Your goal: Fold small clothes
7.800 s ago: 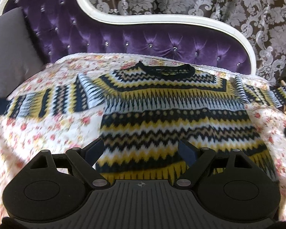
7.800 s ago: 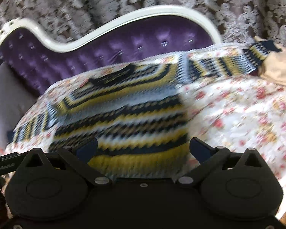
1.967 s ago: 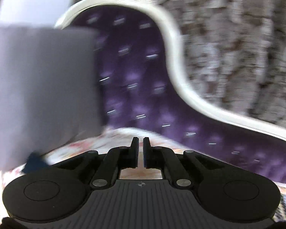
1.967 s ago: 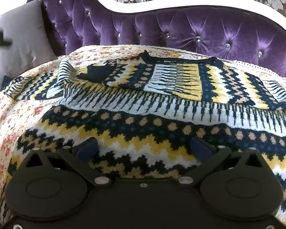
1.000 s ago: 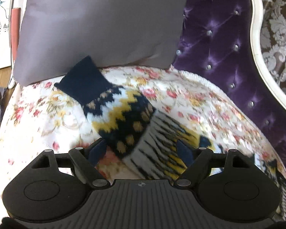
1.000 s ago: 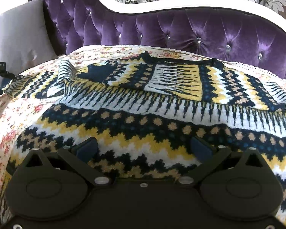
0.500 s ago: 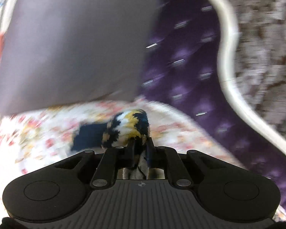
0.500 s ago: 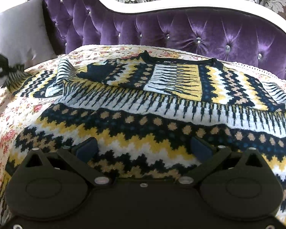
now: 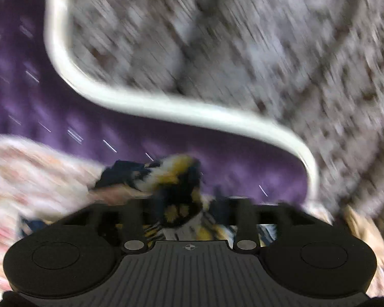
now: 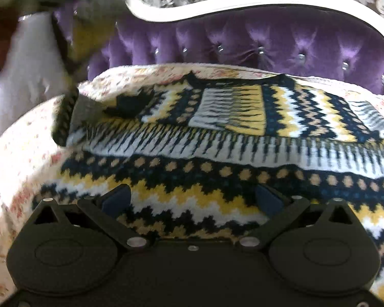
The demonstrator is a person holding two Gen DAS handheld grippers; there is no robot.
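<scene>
The left gripper (image 9: 183,204) has its fingers clamped on the sweater's left sleeve (image 9: 176,179), lifted and bunched ahead of them, though blur hides detail. To their right lies the sweater (image 10: 217,158), spread across the floral bed cover (image 10: 20,153), its long axis crosswise. The right gripper (image 10: 192,199) hovers over the hem, fingers apart and empty; the right sleeve (image 10: 233,107) already lies folded across the chest.

Legible text, labels, brands, numbers: you have none in either view. Signs: you have one small crosshair-in-circle mark, moulded on the ribbed housing of the left gripper (image 9: 189,206). A pale fleck, possibly a label, sits inside the sweater (image 10: 217,158) neckline; blur defeats reading.
</scene>
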